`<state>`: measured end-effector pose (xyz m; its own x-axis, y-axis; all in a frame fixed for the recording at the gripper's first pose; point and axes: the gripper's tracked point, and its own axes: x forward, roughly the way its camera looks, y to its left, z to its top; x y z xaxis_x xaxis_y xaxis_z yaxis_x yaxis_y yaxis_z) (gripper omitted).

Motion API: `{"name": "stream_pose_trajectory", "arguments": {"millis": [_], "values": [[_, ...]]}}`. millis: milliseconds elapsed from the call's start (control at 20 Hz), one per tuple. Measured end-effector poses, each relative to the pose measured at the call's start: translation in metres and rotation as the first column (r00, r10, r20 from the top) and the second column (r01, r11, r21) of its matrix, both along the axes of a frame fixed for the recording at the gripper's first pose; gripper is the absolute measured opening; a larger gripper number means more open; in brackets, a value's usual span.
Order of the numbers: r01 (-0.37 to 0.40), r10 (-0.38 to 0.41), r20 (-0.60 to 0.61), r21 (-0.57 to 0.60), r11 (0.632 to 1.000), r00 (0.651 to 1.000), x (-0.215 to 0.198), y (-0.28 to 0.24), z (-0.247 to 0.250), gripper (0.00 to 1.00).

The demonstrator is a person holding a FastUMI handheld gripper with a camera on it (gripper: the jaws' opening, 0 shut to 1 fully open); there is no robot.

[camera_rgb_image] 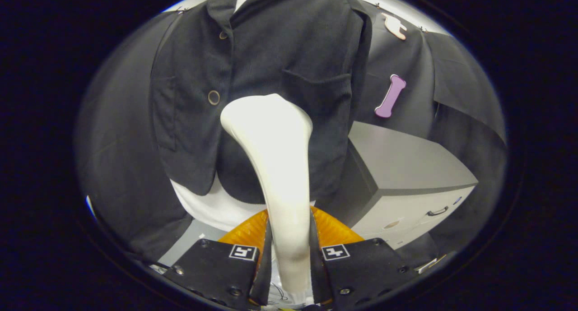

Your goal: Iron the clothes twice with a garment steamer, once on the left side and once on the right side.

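1. Black cloth walls are seen behind a grey cabinet [406, 166].
2. The white garment steamer [275, 166] is clamped by the handle between both fingers of the gripper [289, 257].
3. Its head is held against the dark jacket [271, 53], near the middle.
4. If the handle twists in the grip, a side could be missed.

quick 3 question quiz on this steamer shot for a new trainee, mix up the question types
1. True or false: the gripper is shut on the handle of the white steamer.
2. The steamer head sits against which thing? A) the dark jacket B) the grey cabinet C) the orange cone-shaped thing
3. Fill in: beside the steamer head, on the jacket's front edge, is a round ____.

Key: 1 true; 2 A; 3 button
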<state>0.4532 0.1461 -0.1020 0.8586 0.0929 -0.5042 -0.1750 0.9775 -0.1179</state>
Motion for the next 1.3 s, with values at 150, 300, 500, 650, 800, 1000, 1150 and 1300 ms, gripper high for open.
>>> {"name": "stream_pose_trajectory", "arguments": {"millis": [150,300,500,650,800,1000,1150,1300], "values": [[0.003,-0.002,-0.028,0.014,1.0,1.0,-0.002,-0.001,-0.015,0.39],[0.003,-0.002,-0.052,0.02,1.0,0.999,-0.003,-0.004,-0.03,0.39],[0.007,-0.004,-0.09,0.025,1.0,0.996,-0.008,-0.004,-0.053,0.39],[0.014,-0.011,-0.125,0.029,0.999,0.992,-0.013,-0.009,-0.068,0.39],[0.019,-0.015,-0.148,0.029,0.999,0.989,-0.016,-0.013,-0.075,0.39],[0.025,-0.017,-0.14,0.052,0.998,0.99,-0.019,-0.013,-0.061,0.39],[0.024,-0.017,-0.094,0.078,0.997,0.995,-0.021,-0.014,-0.03,0.38],[0.011,-0.009,-0.021,0.12,0.993,1.0,-0.028,-0.01,0.021,0.38]]}}
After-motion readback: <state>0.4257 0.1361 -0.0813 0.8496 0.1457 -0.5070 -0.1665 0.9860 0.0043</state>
